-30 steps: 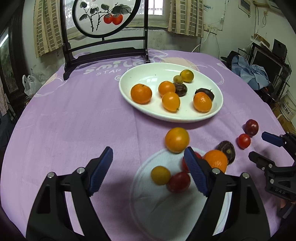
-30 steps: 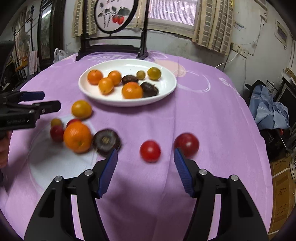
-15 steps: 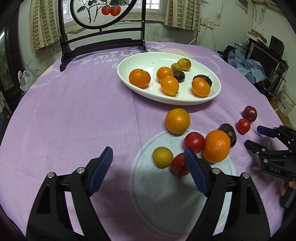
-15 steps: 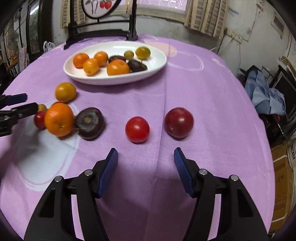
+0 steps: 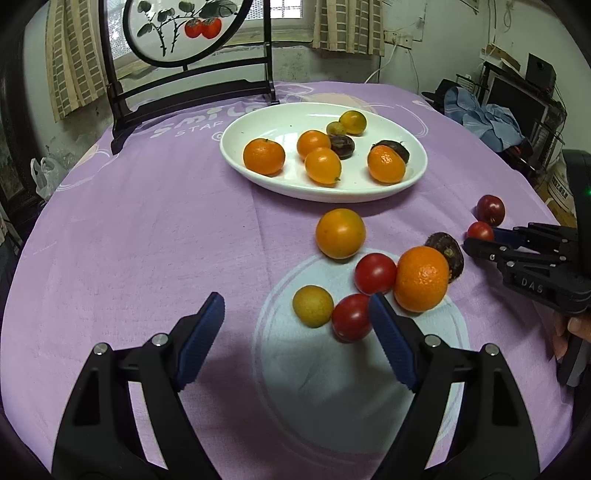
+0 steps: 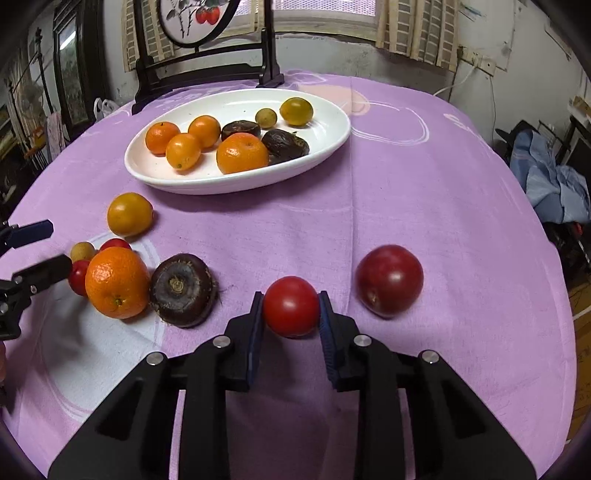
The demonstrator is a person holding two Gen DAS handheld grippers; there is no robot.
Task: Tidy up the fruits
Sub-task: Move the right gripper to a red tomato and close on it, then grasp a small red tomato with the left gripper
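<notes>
My right gripper point(image 6: 291, 308) is shut on a small red tomato point(image 6: 290, 305) that rests on the purple cloth; it also shows in the left wrist view point(image 5: 479, 232). A dark red plum point(image 6: 389, 280) lies just right of it. A big orange point(image 6: 116, 282) and a dark brown fruit point(image 6: 181, 289) lie to its left. My left gripper point(image 5: 295, 334) is open and empty, with a yellow-green fruit point(image 5: 312, 305) and a red tomato point(image 5: 350, 322) just ahead between its fingers. A white oval plate point(image 5: 258, 178) at the back holds several oranges and dark fruits.
Another red tomato point(image 5: 375, 273) and a yellow-orange fruit point(image 5: 340, 232) lie between the left gripper and the plate. A dark wooden stand with a round painted screen point(image 5: 184, 33) stands at the table's far edge. Clutter and cloth point(image 6: 550, 177) lie beyond the right edge.
My right gripper has moved forward and closed on the small red tomato. My left gripper has drawn back slightly and stays open.
</notes>
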